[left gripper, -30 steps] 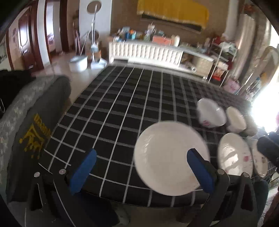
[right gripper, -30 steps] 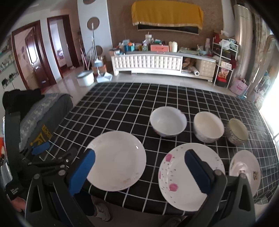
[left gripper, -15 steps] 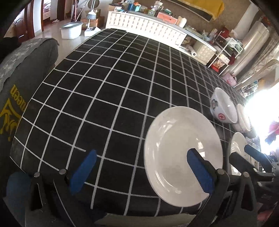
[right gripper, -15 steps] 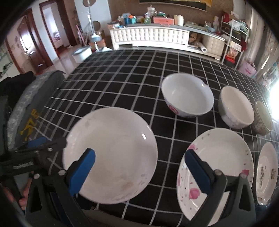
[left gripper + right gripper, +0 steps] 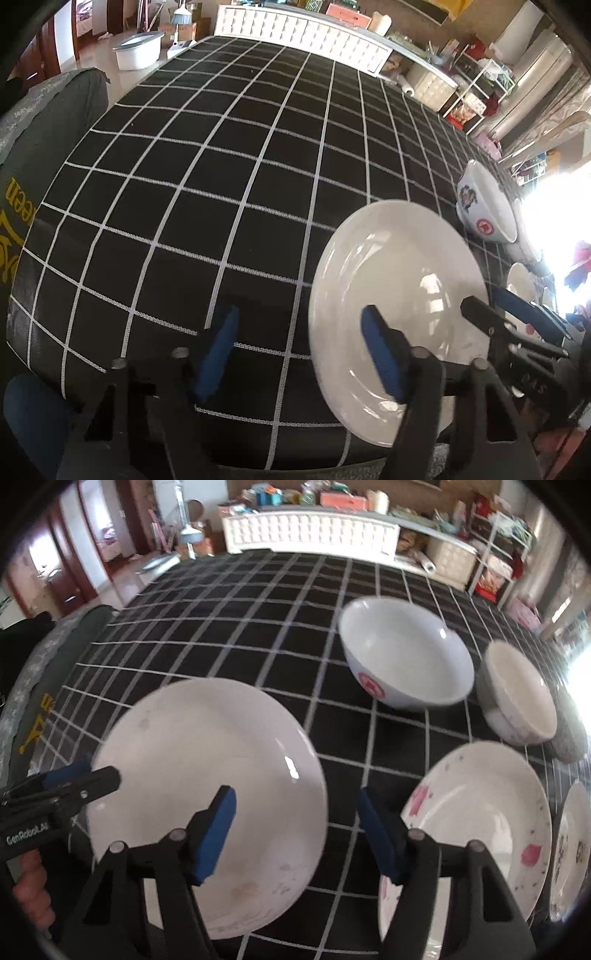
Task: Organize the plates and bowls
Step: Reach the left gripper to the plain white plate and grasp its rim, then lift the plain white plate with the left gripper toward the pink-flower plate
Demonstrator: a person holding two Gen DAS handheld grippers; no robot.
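Observation:
A plain white plate (image 5: 207, 797) lies near the front edge of the checked table (image 5: 229, 177); it also shows in the left wrist view (image 5: 399, 295). My left gripper (image 5: 299, 350) is open, its right finger over the plate's left part. My right gripper (image 5: 295, 830) is open, straddling the plate's right rim. To the right lies a pink-flowered plate (image 5: 476, 819) and a small patterned plate (image 5: 570, 853). Behind stand a large white bowl with a red mark (image 5: 402, 657), a cream bowl (image 5: 517, 694) and a dark patterned bowl (image 5: 570, 731).
A grey covered seat (image 5: 40, 122) stands at the table's left end. A white cabinet (image 5: 310, 531) with clutter lines the far wall. Shelving (image 5: 476, 85) stands at the back right.
Both grippers have moved down and closer to the white plate. Their jaws have narrowed from wide open to about half open.

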